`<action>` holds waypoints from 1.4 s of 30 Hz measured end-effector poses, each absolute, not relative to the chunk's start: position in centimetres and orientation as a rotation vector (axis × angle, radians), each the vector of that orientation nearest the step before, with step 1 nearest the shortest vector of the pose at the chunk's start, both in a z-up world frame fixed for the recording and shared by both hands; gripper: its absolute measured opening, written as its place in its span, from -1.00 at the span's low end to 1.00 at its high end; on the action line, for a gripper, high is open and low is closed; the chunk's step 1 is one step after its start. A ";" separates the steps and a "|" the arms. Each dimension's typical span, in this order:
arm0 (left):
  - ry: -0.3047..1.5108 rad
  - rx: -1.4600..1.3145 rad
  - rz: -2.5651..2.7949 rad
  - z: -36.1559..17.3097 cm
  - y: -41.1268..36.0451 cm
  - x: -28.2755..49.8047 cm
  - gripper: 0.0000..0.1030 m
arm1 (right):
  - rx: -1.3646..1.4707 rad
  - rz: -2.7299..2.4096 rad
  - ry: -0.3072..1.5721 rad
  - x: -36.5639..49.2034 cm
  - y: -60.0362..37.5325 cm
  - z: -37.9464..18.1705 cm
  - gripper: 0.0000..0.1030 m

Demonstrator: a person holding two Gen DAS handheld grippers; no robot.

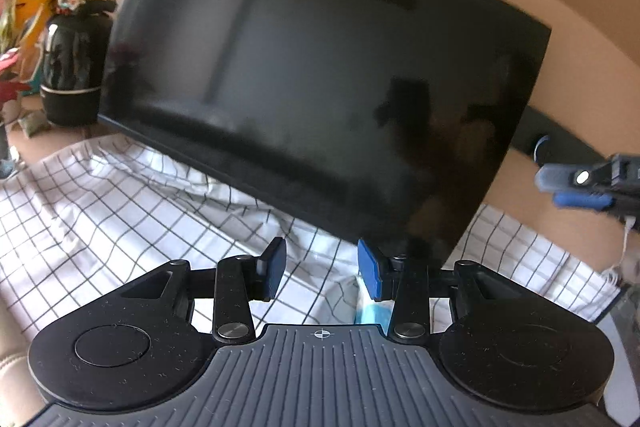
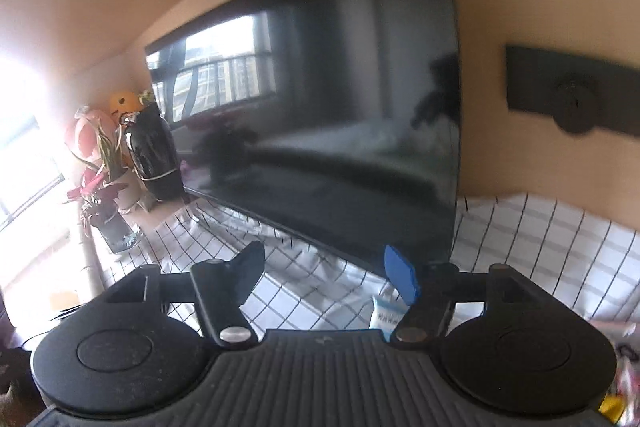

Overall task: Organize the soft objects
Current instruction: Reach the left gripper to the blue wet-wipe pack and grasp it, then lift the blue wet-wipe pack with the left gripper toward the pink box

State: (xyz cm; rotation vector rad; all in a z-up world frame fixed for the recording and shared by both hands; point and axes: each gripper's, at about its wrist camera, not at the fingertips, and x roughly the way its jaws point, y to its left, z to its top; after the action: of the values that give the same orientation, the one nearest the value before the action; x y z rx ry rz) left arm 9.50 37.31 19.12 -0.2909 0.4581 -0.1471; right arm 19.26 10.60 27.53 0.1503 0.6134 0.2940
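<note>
From the left wrist view, the left tongs (image 1: 322, 269) stand wide apart and hold nothing, raised above a white checked cloth (image 1: 120, 203) that covers the counter. A large dark television (image 1: 320, 87) stands on that cloth and fills most of the view. Just below the right pad a small white-and-blue soft packet (image 1: 370, 307) lies on the cloth, half hidden by the tongs' frame; it seems to be the only soft thing within reach, and nothing is gripped, so I judge the sorting barely begun or between picks. At the right edge the right tongs (image 1: 568, 187) appear nearly closed on nothing here, though blur makes this uncertain. Far left, a black vase (image 1: 74, 67) and a yellow plush toy (image 1: 34, 1) stand by the wall. From the right wrist view, the right tongs (image 2: 324, 275) spread wide and empty, so I trust this nearer look. The same soft packet (image 2: 386, 313) lies by the right pad. The television's lower edge (image 2: 320, 235) lies close ahead, leaving a narrow strip of cloth for moving; room opens to the right, where the cloth (image 2: 560, 247) lies bare, while potted plants (image 2: 104, 195) crowd the left.
</note>
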 end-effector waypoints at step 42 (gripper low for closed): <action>1.012 0.294 -0.200 5.1 16.0 31.5 0.21 | 0.182 0.140 0.800 18.9 -4.1 12.3 0.31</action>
State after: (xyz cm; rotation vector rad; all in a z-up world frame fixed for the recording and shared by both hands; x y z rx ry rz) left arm 31.46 16.00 5.13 0.2935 1.0123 -0.1995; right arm 18.87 -4.11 12.25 0.1816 0.7995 0.1402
